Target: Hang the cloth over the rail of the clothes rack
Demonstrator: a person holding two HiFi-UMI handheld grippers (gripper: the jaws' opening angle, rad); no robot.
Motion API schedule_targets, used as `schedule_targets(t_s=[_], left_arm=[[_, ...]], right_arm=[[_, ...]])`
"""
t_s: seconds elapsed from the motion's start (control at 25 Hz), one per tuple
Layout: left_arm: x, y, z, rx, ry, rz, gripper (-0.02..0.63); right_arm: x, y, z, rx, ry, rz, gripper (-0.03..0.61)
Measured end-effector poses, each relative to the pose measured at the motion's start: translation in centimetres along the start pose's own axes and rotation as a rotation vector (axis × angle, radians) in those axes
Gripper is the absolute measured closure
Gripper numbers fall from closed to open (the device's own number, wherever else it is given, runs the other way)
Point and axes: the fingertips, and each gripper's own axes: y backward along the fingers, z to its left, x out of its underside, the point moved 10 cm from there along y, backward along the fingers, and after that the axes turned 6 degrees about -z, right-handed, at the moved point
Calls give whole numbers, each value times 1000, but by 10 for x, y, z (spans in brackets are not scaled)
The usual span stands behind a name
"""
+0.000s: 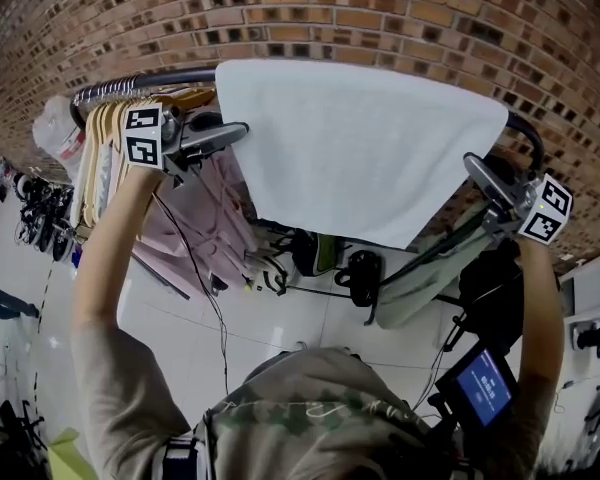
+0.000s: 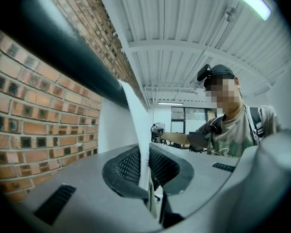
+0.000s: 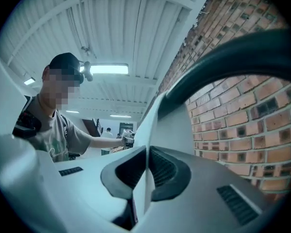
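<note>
Cloth [image 1: 360, 148] lies draped over the rail [image 1: 165, 78], left gripper [image 1: 240, 131] and right gripper [image 1: 473, 166] each clamped on a side edge; only release seems left.

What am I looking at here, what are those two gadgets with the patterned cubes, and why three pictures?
They are hand-held two-jaw grippers; a person holds one in each hand, and there is no robot arm. The head view is from a camera on the person's head, looking down. The other two are from cameras riding on the grippers, looking along their jaws. The left gripper and the right gripper each pinch a side edge of a white cloth, draped across the rail by a brick wall. Hangers crowd the rail's left end.
</note>
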Motion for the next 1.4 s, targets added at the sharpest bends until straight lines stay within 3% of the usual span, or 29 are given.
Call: schedule_targets(t_s=[0.44,0.96,1.0,1.12,1.4], left_arm=[[-13,6,-13,8,-30,-75,592],[-6,8,-7,-14,-77,-39,586],[-6,8,-5,-15,-71,-41,546],[-3,10,-1,-34,-46,-52,534],[27,26,0,-45,56,-75,534]], right_arm=[[-43,8,2,-12,46,-73,565],[-23,14,1,-34,60,3,561],[-21,15,-1,-21,59,10,560],[-13,20,-5,14,35,28,482],[16,23,-4,-9,-4,39,482]])
